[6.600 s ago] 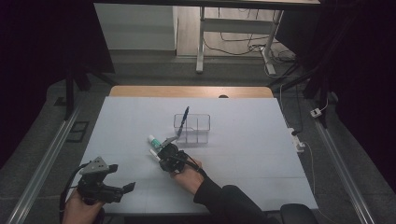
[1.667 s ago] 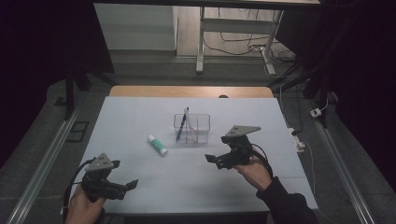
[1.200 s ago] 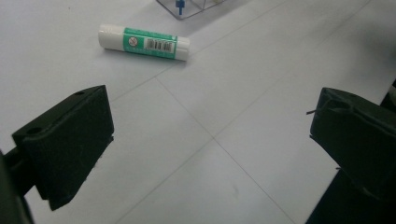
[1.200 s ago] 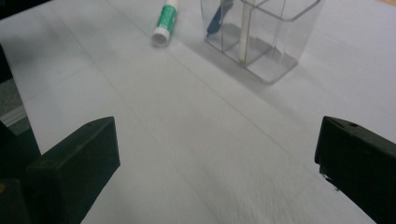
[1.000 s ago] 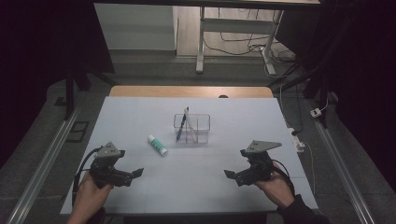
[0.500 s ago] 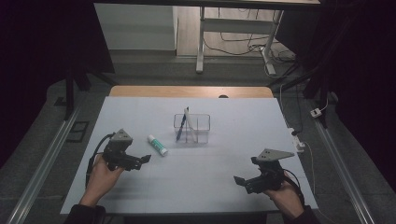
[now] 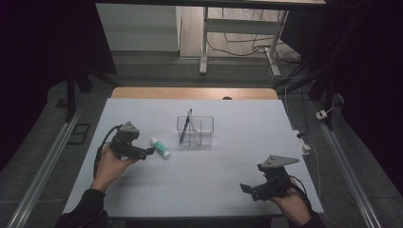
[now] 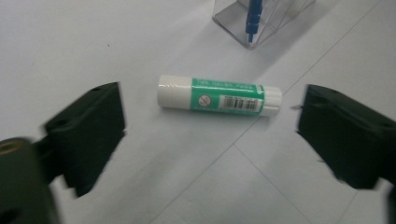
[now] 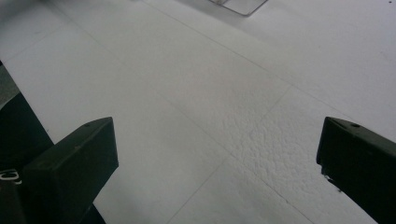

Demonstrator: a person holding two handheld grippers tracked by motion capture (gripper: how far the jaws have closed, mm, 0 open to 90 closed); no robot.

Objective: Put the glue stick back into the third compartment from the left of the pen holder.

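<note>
Two grippers are in our hands, and the left gripper [image 7: 148, 152] is plainly the nearer one: in the high view its tips sit just beside the glue stick [image 7: 160, 147], which lies at about 3 o'clock from them on the white table [image 7: 209, 180], a little left of the clear organiser [image 7: 196, 130] that holds a blue pen [image 7: 185, 126]. In the left gripper view the glue stick [image 8: 219, 95] lies across our line of approach, its long axis running roughly 9 to 3 o'clock, white cap toward 9, and it rests ahead of the jaws, not yet between them. Those jaws stand spread wide, nothing in them, wider than the stick is long. We judge that the coming move turns on this: either push forward to bracket it end to end, or turn the wrist to close across its narrow body. Our right gripper [image 7: 252, 189] rests well apart at the table's near right corner, likewise released and empty.
</note>
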